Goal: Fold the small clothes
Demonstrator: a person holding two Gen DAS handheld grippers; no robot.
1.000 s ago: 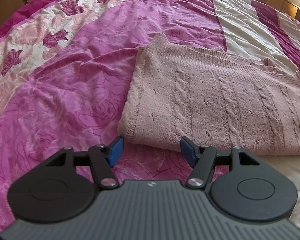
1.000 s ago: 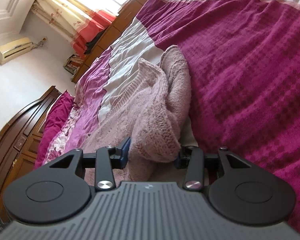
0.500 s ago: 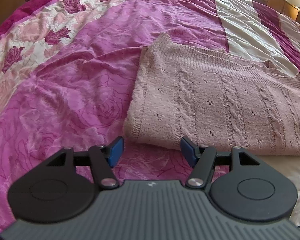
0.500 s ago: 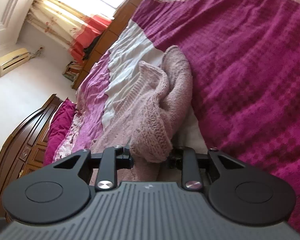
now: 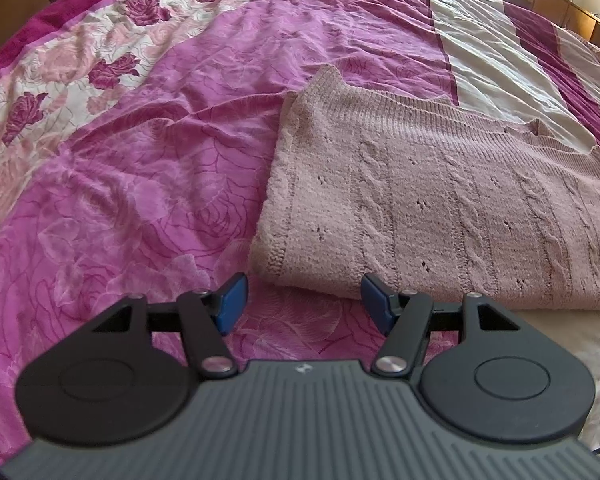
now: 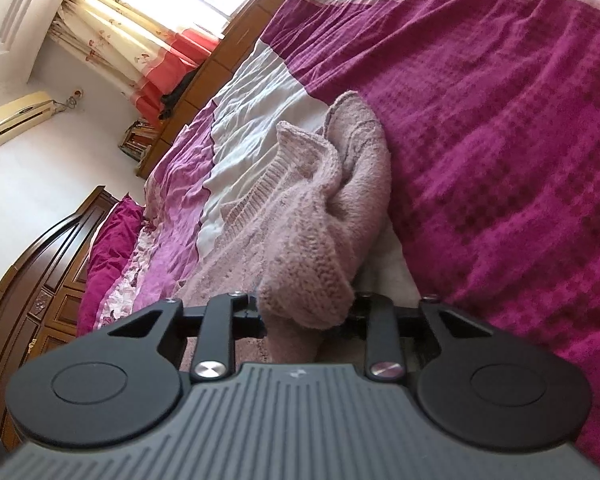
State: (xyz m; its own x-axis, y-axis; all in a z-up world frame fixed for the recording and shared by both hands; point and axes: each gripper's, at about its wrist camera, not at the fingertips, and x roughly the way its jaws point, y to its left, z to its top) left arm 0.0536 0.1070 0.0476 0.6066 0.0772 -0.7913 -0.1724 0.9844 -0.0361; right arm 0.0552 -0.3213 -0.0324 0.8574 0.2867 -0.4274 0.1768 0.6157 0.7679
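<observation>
Pink knit sweater (image 5: 440,208) bunched between closing right gripper (image 6: 306,316) fingers; left gripper (image 5: 302,302) fingers apart, empty

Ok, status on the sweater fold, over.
Left claw open, short of sweater corner. Right claw closing, bunched sweater end between its jaws. Nothing in the way on bed.

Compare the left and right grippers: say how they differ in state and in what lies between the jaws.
1. The left gripper has its jaws wide apart; the right gripper has jaws closing in.
2. The left holds nothing, only bedspread showing in its gap; the right has a bunched end of the sweater between its jaws.
3. The left sits just short of the sweater's folded edge; the right is already on the knit.
Both are the same black build.
</observation>
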